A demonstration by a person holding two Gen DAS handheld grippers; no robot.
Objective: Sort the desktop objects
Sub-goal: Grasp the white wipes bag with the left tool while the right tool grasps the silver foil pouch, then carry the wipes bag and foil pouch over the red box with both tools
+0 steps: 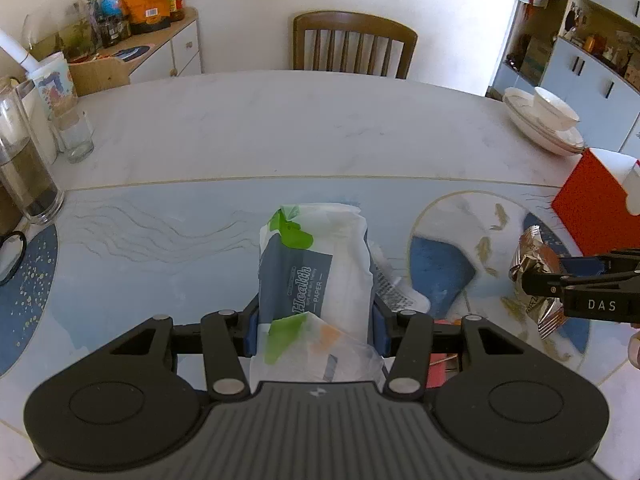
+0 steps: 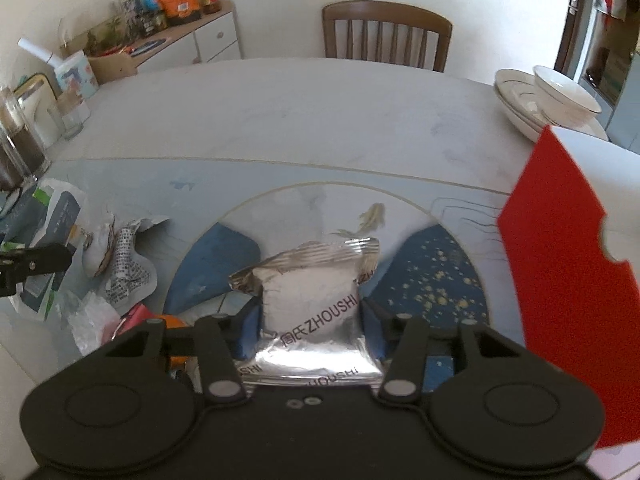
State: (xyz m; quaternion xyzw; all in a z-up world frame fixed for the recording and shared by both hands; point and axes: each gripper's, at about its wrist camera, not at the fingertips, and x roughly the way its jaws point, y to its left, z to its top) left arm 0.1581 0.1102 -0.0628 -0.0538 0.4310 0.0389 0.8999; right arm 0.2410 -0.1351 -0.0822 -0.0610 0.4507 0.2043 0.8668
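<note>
Between the jaws of the left gripper (image 1: 316,320) sits a pack of tissues (image 1: 316,276), white with a dark label and green tabs; the blue pads press both its long sides, so the jaws are clamped on it. The pack's far end points ahead of the jaws over the blue mat (image 1: 160,240). Whether it rests on the mat or is lifted clear cannot be told.

Right of those jaws lies a torn wrapper (image 2: 128,268) with small print, beside loose plastic scraps.

Further right, the right gripper (image 2: 310,316) has its jaws closed on a silver snack packet (image 2: 310,300), pads squeezing both sides, crimped edge pointing ahead. Just right of these jaws stands a red box (image 2: 560,280), open side up, well within reach.

Step in hand, as judged: both items gripped, carry phase of sorting. Next move likely calls for swinging the packet right, over the box rim, then parting the jaws. Tissues need a separate spot; destination not evident.
</note>
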